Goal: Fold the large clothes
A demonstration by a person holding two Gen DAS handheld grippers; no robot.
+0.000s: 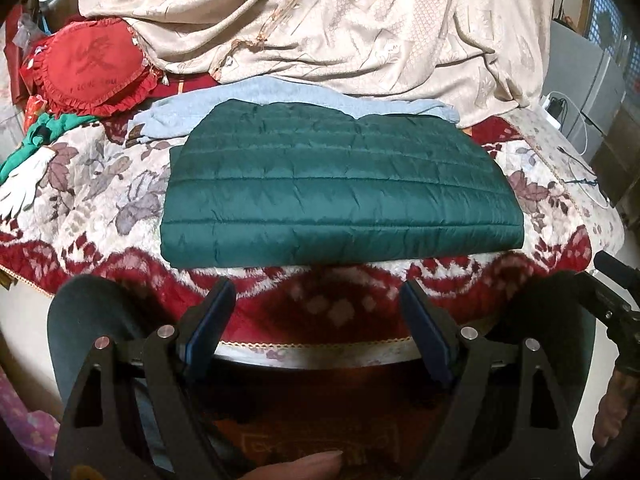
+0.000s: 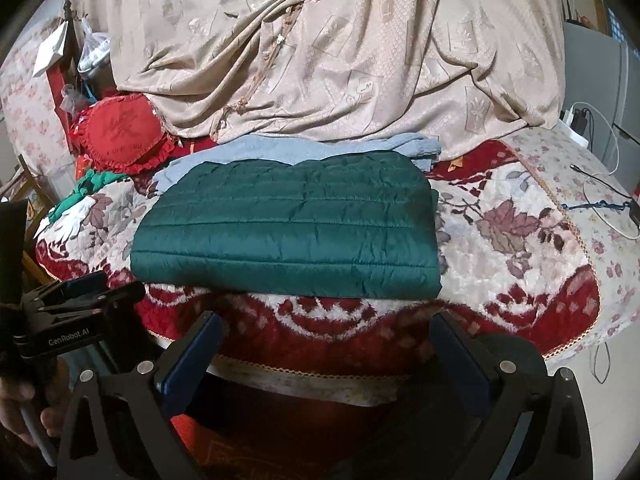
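A dark green quilted jacket (image 1: 340, 192) lies folded into a flat rectangle on the red and cream floral blanket (image 1: 88, 208); it also shows in the right wrist view (image 2: 288, 232). A light blue garment (image 1: 276, 98) lies behind and partly under it, also seen in the right wrist view (image 2: 280, 148). My left gripper (image 1: 318, 300) is open and empty, held back from the jacket's near edge. My right gripper (image 2: 328, 334) is open and empty, also short of the near edge. The left gripper's body (image 2: 72, 304) shows at the left of the right wrist view.
A beige patterned cloth (image 1: 320, 20) is heaped at the back. A red ruffled cushion (image 1: 92, 68) and a green and white garment (image 1: 36, 148) lie at the left. Chargers and cables (image 2: 600, 200) lie at the right. The blanket's front edge (image 2: 312, 376) drops off below the grippers.
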